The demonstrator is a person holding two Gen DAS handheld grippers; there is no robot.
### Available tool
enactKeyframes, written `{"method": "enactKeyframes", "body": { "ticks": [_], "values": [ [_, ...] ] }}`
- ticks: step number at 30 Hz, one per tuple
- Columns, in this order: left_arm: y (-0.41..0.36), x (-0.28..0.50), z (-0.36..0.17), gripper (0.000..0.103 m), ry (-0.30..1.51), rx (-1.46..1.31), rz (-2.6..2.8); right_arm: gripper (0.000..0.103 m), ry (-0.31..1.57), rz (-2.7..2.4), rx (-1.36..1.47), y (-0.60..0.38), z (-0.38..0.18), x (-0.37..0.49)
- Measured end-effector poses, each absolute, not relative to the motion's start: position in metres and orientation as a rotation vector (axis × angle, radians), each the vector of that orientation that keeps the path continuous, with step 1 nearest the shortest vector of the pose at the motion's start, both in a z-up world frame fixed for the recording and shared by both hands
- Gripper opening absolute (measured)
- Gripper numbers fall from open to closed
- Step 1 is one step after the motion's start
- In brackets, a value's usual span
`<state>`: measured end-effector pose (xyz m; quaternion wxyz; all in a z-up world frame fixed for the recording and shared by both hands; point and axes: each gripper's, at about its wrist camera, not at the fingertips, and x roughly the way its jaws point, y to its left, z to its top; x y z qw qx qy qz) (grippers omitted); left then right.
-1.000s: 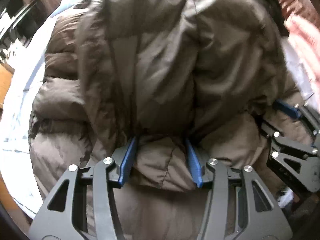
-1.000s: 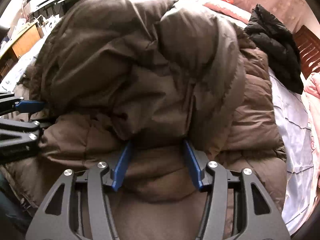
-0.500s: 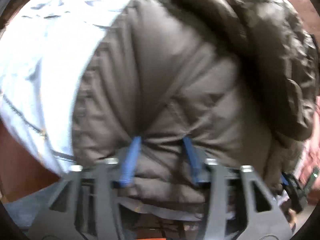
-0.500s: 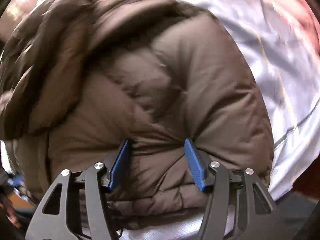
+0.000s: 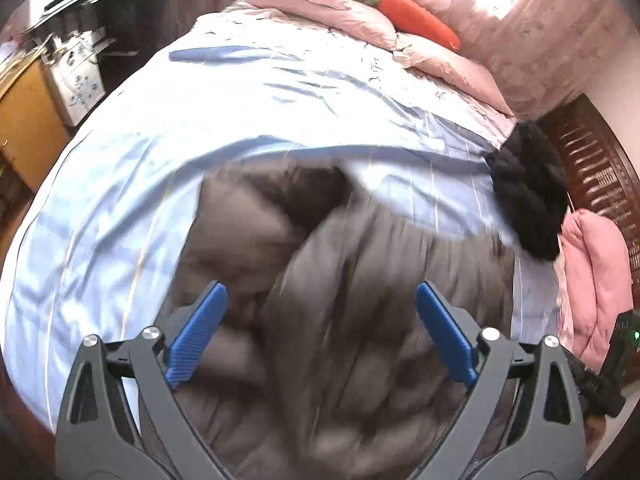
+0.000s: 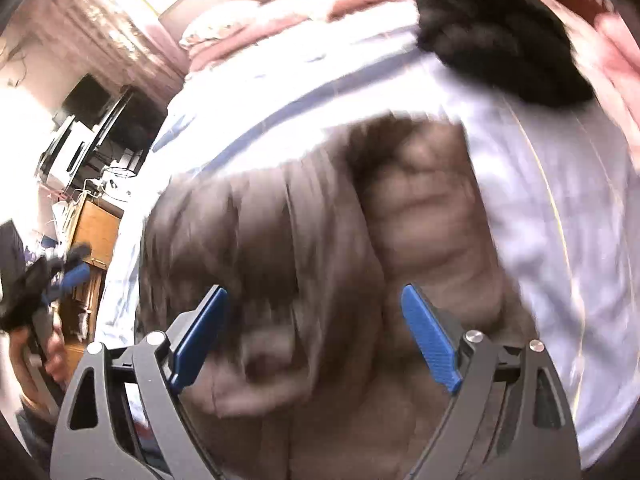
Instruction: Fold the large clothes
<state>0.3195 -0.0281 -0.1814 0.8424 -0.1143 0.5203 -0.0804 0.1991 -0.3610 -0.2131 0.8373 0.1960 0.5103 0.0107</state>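
Note:
A brown puffer jacket (image 5: pixel 340 280) lies bunched on the light blue bed sheet (image 5: pixel 120 168), blurred by motion. It also shows in the right wrist view (image 6: pixel 320 260). My left gripper (image 5: pixel 320 328) is open above the jacket's near part, blue pads wide apart and empty. My right gripper (image 6: pixel 314 332) is open too, over the jacket, holding nothing. The left gripper (image 6: pixel 52 284) shows at the left edge of the right wrist view, held in a hand.
A black garment (image 5: pixel 528 196) and a pink one (image 5: pixel 596 272) lie at the bed's right side. Pink pillows (image 5: pixel 320 4) and an orange carrot toy (image 5: pixel 420 20) are at the head. A wooden cabinet (image 5: pixel 24 120) stands left, a dark wooden bed frame (image 5: pixel 592 160) right.
Both grippers were shut on the jacket's edge and swung it over. Now both have opened and let go, and pulled back; the jacket has dropped onto the sheet.

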Motion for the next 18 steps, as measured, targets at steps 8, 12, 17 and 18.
{"method": "enactKeyframes", "body": {
  "ticks": [8,12,17,18],
  "values": [
    [-0.074,0.435,-0.271,0.098,1.413,-0.170,-0.212,0.089,1.332,-0.003,0.744,-0.409,-0.306,0.330],
    [-0.077,0.466,-0.321,0.071,1.514,-0.327,-0.241,0.035,1.391,0.064,0.860,-0.408,-0.340,0.348],
    [-0.072,0.474,-0.352,0.022,1.554,-0.501,-0.287,0.013,1.275,0.121,0.743,-0.392,-0.318,0.362],
    [-0.073,0.475,-0.343,0.017,1.511,-0.501,-0.302,0.011,1.215,0.129,0.711,-0.391,-0.304,0.365]
  ]
}}
